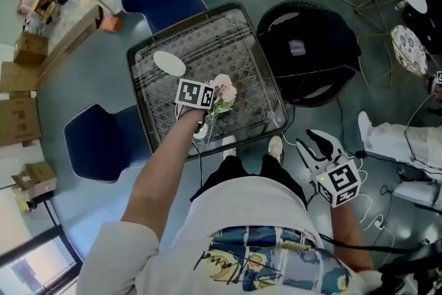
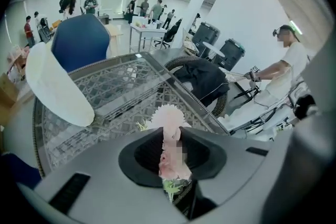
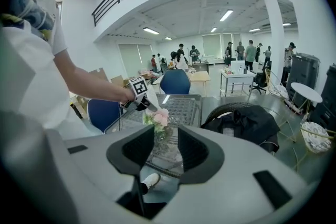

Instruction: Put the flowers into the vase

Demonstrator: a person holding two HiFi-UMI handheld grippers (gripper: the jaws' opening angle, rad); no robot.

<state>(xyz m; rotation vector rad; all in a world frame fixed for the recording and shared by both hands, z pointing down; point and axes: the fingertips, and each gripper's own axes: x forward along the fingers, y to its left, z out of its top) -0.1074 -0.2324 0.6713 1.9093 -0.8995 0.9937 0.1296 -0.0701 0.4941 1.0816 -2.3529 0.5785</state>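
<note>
Left gripper (image 2: 170,139) jaws clenched on flowers (image 2: 167,115), over glass table (image 1: 207,38) near edge; right gripper (image 3: 167,147) jaws released, empty, outside that edge

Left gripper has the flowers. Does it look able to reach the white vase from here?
Likely yes. The left gripper is shut on the flowers over the glass table; the white vase stands close by, with nothing between them.

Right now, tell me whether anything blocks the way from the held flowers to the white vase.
Nothing visible does: only bare glass table lies between the flowers in the left gripper and the vase.
</note>
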